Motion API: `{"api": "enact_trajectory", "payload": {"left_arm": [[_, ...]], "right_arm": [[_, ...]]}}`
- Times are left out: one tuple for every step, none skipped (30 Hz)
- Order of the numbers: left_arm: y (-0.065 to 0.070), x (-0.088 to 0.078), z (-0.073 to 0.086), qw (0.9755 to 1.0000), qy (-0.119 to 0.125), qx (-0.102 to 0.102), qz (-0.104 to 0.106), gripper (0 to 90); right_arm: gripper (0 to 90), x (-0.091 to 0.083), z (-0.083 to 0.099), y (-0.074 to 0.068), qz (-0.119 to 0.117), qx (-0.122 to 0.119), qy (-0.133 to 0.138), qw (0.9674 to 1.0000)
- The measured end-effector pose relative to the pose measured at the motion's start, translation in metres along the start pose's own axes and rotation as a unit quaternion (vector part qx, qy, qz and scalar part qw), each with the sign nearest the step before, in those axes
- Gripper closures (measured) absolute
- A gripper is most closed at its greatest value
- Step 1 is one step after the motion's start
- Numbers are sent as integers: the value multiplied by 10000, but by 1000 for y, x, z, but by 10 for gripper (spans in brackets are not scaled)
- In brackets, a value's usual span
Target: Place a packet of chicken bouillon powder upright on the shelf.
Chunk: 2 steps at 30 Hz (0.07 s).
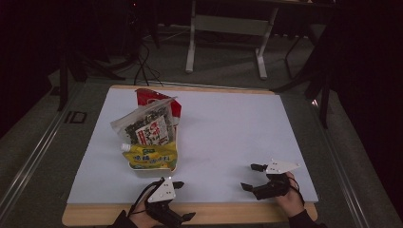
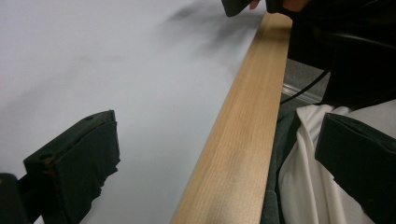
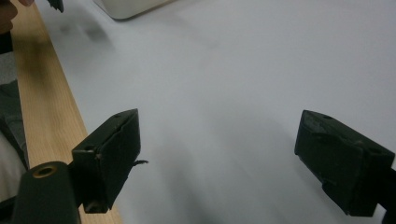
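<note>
The left black two-jaw gripper (image 1: pixel 182 199) hangs at the surface's near wooden edge (image 2: pixel 233 140), jaws spread wide and empty. The right black two-jaw gripper (image 1: pixel 252 176) sits near the near right corner, jaws likewise apart, holding nothing. Toward the left edge, a white rectangular container (image 1: pixel 152 170) holds a yellow spouted pouch (image 1: pixel 149 156), a clear snack bag (image 1: pixel 145 124) and a red packet (image 1: pixel 154 99).

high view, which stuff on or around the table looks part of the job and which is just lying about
Likely part of the job:
- white bin holding snack packets
- yellow pouch
- clear seaweed bag
- red packet
- left gripper, jaws open
- right gripper, jaws open

Just lying about:
- white desk frame
- floor cables
</note>
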<state>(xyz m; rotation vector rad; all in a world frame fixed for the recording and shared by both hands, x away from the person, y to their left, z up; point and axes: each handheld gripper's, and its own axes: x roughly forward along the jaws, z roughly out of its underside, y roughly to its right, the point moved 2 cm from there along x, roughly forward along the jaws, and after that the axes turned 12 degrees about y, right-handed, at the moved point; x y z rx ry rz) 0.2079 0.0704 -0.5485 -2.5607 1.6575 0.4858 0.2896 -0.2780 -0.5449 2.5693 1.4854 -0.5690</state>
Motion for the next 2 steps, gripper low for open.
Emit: {"api": "enact_trajectory", "payload": {"left_arm": [[0, 0, 0, 10000, 9, -11, -1, 10], [-1, -1, 0, 10000, 20, -11, -11, 10]], "right_arm": [[139, 0, 0, 0, 19, -22, -10, 10000], [139, 0, 0, 0, 39, -49, -15, 10000]]}}
